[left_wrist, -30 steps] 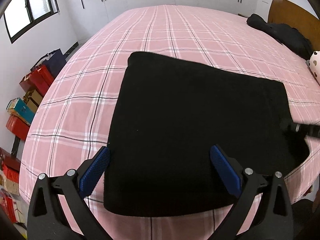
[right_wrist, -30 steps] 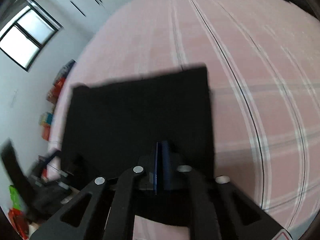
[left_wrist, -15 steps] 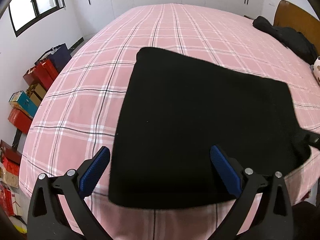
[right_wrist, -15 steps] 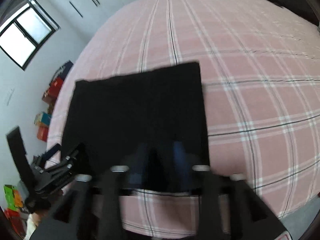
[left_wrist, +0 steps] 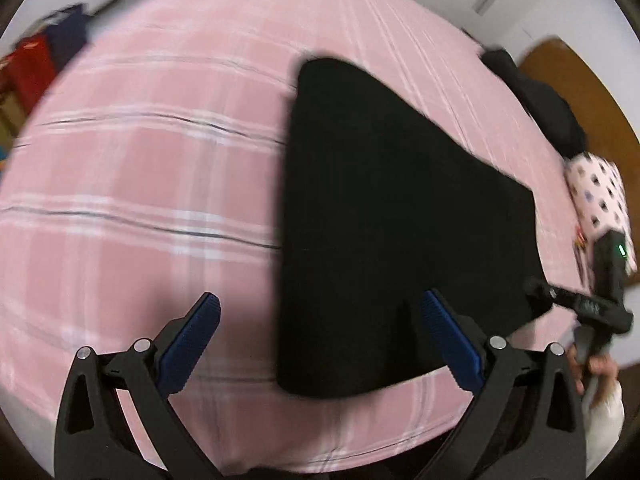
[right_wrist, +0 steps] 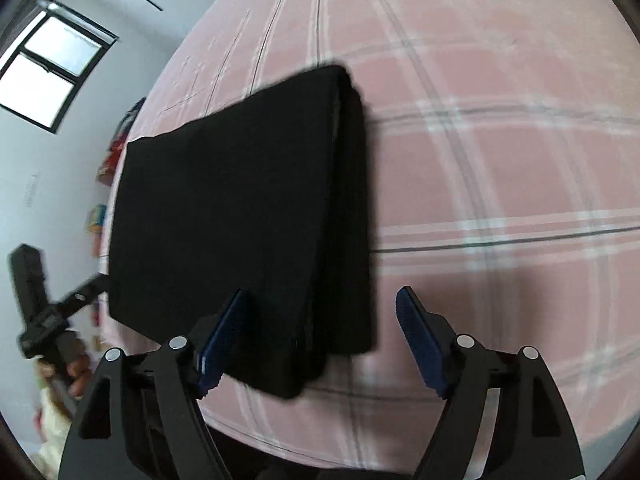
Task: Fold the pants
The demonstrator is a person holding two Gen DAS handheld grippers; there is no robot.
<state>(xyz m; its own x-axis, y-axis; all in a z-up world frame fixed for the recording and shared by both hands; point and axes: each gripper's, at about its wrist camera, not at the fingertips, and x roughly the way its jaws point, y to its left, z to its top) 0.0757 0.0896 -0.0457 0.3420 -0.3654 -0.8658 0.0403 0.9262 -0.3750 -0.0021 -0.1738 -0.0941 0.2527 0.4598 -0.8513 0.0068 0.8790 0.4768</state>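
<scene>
The left gripper [left_wrist: 320, 316] hangs over the near edge of the bed [left_wrist: 132, 184] with its two blue pads spread wide and nothing between them; one pad sits over bare pink plaid, the other over the near part of the pants [left_wrist: 392, 208]. The right gripper [right_wrist: 324, 316] is likewise released, its jaws apart and straddling the near right corner of the pants [right_wrist: 240, 216], where stacked folded layers show along the right edge. One pair of black pants lies flat as a folded rectangle on the bed [right_wrist: 500, 160], close to the near edge. Wide open bedspread runs left of it, right of it and beyond it.

Farther off lie one dark garment [left_wrist: 536, 96] and one spotted pillow [left_wrist: 600, 196] by the wooden headboard [left_wrist: 580, 92], the pillow partly hidden behind the right gripper's handle. Both views are motion-blurred; boxes [left_wrist: 24, 72] by the wall are smeared and cannot be counted. One window [right_wrist: 48, 68] shows at far left.
</scene>
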